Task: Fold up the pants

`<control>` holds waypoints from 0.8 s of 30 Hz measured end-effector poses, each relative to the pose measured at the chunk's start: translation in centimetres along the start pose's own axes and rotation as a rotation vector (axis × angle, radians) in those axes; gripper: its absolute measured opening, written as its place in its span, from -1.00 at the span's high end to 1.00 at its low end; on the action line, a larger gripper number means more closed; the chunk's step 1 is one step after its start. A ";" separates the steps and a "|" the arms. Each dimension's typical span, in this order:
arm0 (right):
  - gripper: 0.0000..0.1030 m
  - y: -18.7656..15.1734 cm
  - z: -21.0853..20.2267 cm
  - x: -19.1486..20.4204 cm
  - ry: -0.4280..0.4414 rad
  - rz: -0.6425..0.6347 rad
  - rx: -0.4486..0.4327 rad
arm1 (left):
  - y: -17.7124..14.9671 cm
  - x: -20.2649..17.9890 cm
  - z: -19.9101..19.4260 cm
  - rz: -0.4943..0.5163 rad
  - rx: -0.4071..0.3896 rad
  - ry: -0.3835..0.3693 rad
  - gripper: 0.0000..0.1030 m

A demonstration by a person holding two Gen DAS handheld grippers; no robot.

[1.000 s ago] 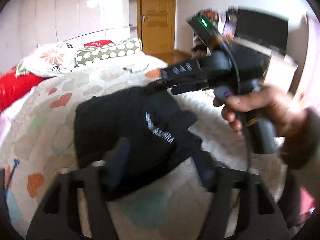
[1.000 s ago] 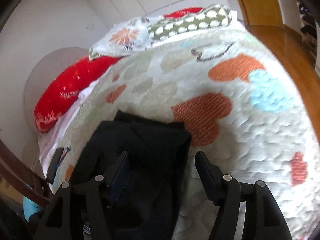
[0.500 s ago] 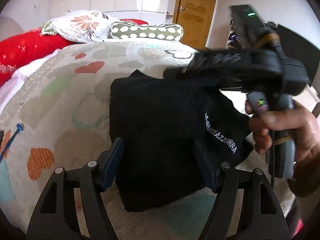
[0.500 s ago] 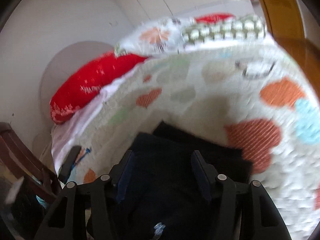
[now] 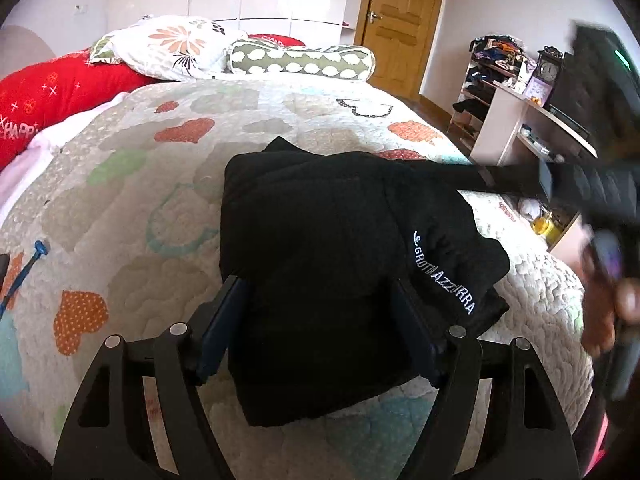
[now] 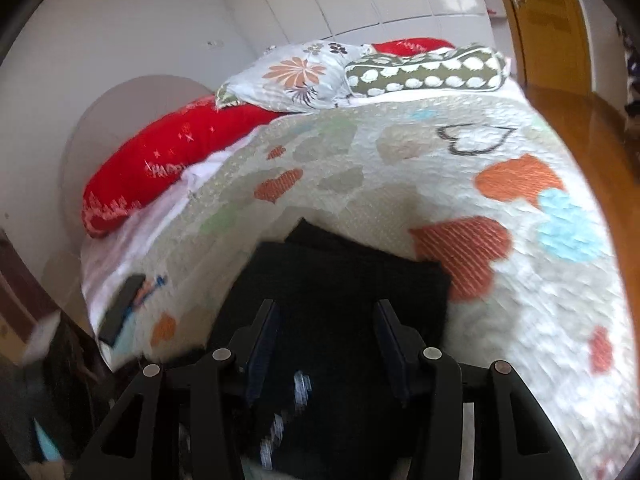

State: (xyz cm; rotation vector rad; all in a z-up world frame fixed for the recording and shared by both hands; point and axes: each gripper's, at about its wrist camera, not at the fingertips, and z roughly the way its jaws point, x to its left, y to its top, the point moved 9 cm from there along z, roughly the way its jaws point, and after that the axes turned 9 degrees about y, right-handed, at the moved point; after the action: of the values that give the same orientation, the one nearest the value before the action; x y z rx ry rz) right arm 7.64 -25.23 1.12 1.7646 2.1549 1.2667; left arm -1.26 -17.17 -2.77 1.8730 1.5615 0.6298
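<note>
The black pants (image 5: 320,240) lie folded into a thick bundle on the heart-patterned quilt (image 5: 120,184), white lettering on the right fold. My left gripper (image 5: 320,312) is open, its fingers straddling the bundle's near part without pinching it. My right gripper (image 6: 326,328) is open above the same pants (image 6: 340,280), its fingers apart over the dark cloth. In the left wrist view the right gripper's body (image 5: 592,184) reaches in from the right, blurred, held by a hand (image 5: 616,312).
Red, floral and green spotted pillows (image 5: 180,46) line the bed's head. A dark phone (image 6: 120,312) and a blue pen (image 5: 28,268) lie near the left edge. A desk with shelves (image 5: 520,120) stands right. A wooden door (image 5: 400,20) is behind.
The left gripper swung left and squared up over the bundle. The right gripper pulled back to the right and lifted. The pants stay folded on the quilt.
</note>
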 end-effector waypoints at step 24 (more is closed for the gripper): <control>0.02 -7.4 -0.8 1.2 -0.119 -0.073 0.039 | -1.4 1.1 -0.8 -0.075 0.031 0.052 -0.47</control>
State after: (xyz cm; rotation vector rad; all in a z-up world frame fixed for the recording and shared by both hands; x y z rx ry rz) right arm 1.04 -24.59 -2.49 1.7118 2.1704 1.0815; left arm -2.55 -15.77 -3.19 1.8250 1.6757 0.6284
